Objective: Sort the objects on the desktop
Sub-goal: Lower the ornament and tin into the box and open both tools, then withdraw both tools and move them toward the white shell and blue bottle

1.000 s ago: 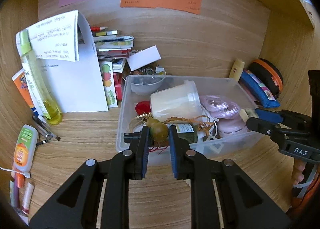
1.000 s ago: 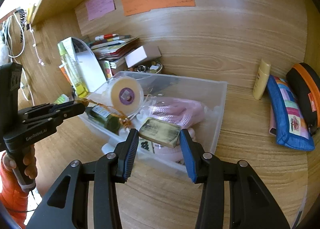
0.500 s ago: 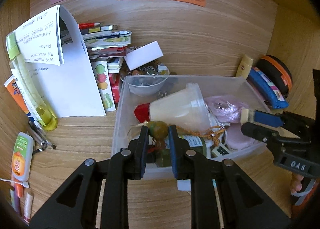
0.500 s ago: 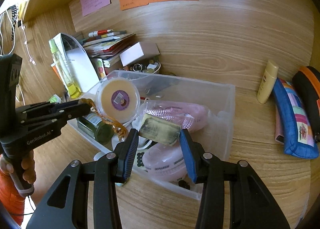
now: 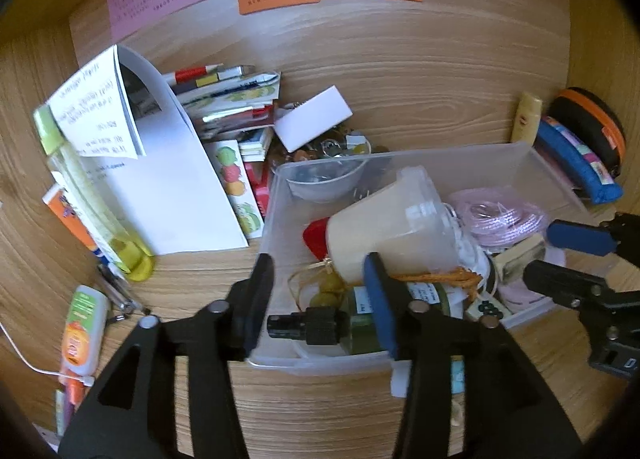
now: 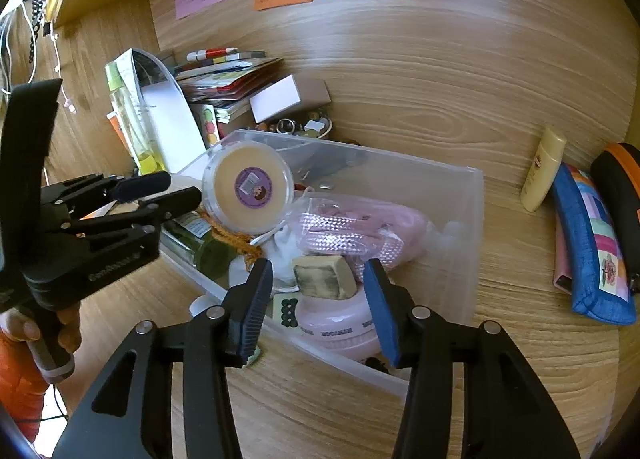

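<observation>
A clear plastic bin (image 5: pixel 472 157) (image 6: pixel 460 219) on the wooden desk holds a cream tub (image 5: pixel 388 227) (image 6: pixel 248 189), a dark green bottle (image 5: pixel 352 323) (image 6: pixel 200 243), pink cord (image 5: pixel 504 215) (image 6: pixel 352 231) and a small olive gourd charm (image 5: pixel 330 289). My left gripper (image 5: pixel 320 299) (image 6: pixel 160 193) is open above the bin's front left, the charm lying below it. My right gripper (image 6: pixel 318 291) (image 5: pixel 540 255) is open around a worn beige eraser (image 6: pixel 324 279) (image 5: pixel 518 259) over the bin's right end; I cannot tell if the eraser rests on the contents.
A folded white paper (image 5: pixel 160 179), stacked booklets (image 5: pixel 232 103) and a yellow-green bottle (image 5: pixel 92 195) stand left of the bin. A glue tube (image 5: pixel 82 331) lies at the front left. A cream tube (image 6: pixel 542 171), a blue pouch (image 6: pixel 592 251) and an orange-black case (image 6: pixel 624 179) lie at the right.
My left gripper has opened and let go of the gourd charm, which dropped into the bin. My right gripper has opened wider around the eraser and lowered toward the bin.
</observation>
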The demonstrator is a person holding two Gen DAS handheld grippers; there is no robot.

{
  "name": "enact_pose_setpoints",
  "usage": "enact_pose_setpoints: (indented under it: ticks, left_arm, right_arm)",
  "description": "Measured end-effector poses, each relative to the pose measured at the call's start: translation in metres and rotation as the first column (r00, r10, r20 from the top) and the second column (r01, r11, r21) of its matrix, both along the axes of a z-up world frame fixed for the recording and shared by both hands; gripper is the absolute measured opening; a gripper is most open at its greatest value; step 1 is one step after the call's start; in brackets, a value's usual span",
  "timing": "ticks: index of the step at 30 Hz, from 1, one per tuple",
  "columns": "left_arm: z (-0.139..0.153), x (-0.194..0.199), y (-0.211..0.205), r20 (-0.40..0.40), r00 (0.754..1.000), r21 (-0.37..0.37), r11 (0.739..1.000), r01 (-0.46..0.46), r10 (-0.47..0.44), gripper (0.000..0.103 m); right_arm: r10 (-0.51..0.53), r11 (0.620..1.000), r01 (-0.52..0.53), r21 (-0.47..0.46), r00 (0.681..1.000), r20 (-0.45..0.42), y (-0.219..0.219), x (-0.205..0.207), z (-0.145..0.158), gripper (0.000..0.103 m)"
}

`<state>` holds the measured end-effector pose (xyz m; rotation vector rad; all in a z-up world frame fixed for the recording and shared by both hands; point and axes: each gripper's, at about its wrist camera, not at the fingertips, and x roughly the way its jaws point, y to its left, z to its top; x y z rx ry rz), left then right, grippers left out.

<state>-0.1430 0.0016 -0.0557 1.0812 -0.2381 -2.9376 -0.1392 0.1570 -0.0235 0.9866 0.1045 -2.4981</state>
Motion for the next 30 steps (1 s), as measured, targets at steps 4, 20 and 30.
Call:
enact_pose_setpoints:
  ticks: [4,20,30]
  left_arm:
    - [0.001,0.001,0.002,-0.005,1.000,-0.010,1.000,0.003,-0.003,0.054]
    - [0.010,0.015,0.006,-0.031,0.999,-0.032,0.999,-0.015,0.014,0.076]
    - [0.019,0.039,-0.001,-0.052,0.999,0.013,1.000,-0.002,0.003,0.078]
  right_arm:
    - [0.008,1.000,-0.008,-0.022,1.000,0.000,0.002,0.003,0.004,0.045]
    - [-0.016,0.999,0.015,-0.048,1.000,-0.004,0.007,0.020,0.017,0.049]
    - [-0.010,0.999,0.010,-0.032,1.000,-0.005,0.004,0.038,0.017,0.051]
